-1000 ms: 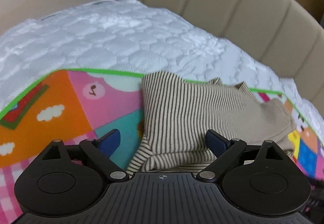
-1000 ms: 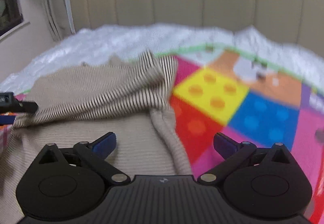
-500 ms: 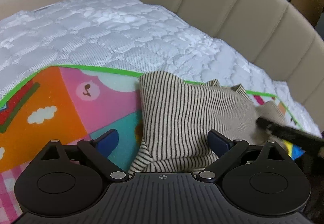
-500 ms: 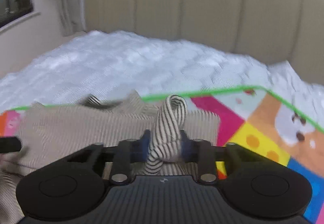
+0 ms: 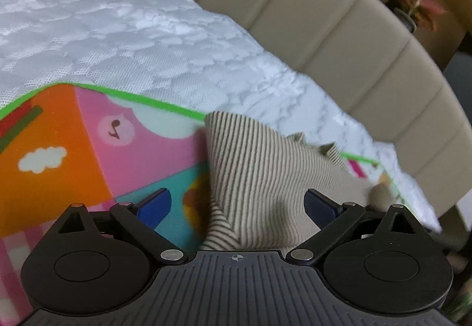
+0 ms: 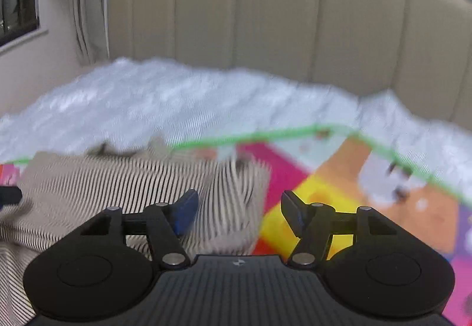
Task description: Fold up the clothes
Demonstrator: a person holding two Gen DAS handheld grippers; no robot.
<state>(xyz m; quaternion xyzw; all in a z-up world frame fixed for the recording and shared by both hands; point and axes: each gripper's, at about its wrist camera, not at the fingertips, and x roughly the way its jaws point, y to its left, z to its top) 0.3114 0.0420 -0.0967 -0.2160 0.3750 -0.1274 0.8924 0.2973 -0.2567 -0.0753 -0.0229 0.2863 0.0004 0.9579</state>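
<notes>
A beige garment with thin dark stripes [image 5: 265, 178] lies folded on a colourful play mat [image 5: 59, 155] on the bed. My left gripper [image 5: 237, 205] is open and empty, its fingers on either side of the garment's near left corner. In the right wrist view the same garment [image 6: 103, 196] lies at the left, blurred by motion. My right gripper [image 6: 237, 214] is open and empty, just above the garment's right edge.
A white quilted mattress cover [image 5: 132, 40] lies beyond the mat. A beige padded headboard [image 6: 295, 25] stands behind the bed. Potted plants [image 5: 413, 1] stand past the headboard at the right. Curtains [image 6: 88, 1] hang at the left.
My right gripper was shut on a fold of the striped garment half a second ago and has now opened and let it drop. My left gripper stayed open, shifting slightly.
</notes>
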